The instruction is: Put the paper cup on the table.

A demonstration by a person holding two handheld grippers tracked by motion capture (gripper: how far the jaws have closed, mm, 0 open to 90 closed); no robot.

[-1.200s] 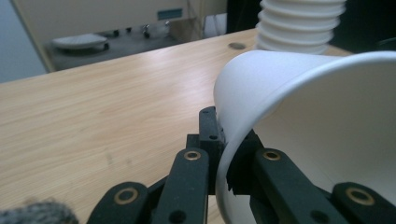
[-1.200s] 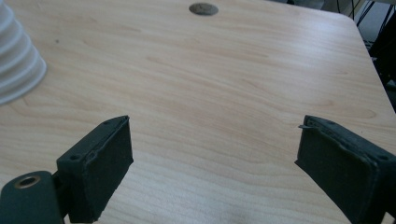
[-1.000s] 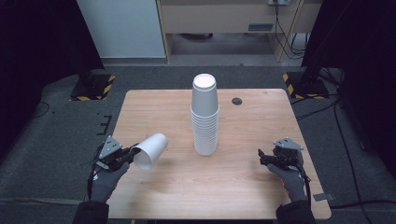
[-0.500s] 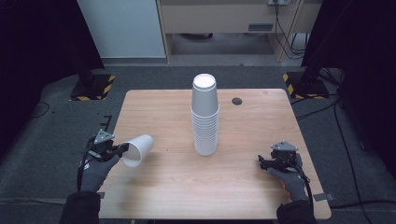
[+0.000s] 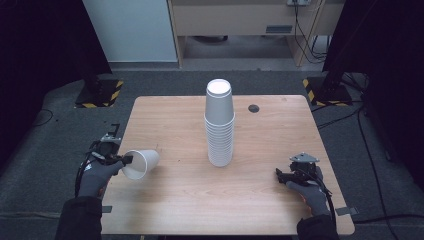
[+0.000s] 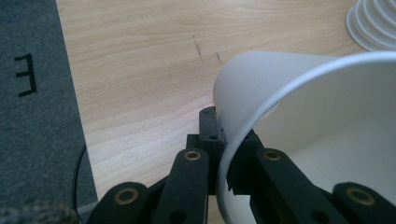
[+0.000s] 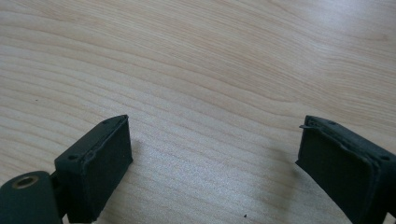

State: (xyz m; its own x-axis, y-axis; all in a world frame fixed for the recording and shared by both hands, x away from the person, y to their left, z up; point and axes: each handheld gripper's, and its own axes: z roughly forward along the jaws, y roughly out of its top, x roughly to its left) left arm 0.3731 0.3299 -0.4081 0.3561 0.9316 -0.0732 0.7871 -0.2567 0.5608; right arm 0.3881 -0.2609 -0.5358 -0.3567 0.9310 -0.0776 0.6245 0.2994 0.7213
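A tall stack of white paper cups [image 5: 219,125] stands upside down in the middle of the wooden table [image 5: 175,115]. At the table's left edge my left gripper [image 5: 125,160] is shut on the rim of a single white paper cup [image 5: 141,163], which lies tilted on its side with its mouth toward me. In the left gripper view the cup's rim [image 6: 243,135] runs between the two black jaws, one jaw inside the cup and one outside. My right gripper [image 5: 281,176] rests low over the table's front right, open, with bare wood between its fingers [image 7: 100,158].
A small dark round disc [image 5: 254,108] lies on the table behind the stack to the right. Grey carpet [image 5: 45,150] surrounds the table. Black stands with yellow-striped bases [image 5: 100,95] sit on the floor at the far left and far right.
My left gripper has carried the single cup leftward and toward the table's left edge, away from the stack. The right gripper has barely moved.
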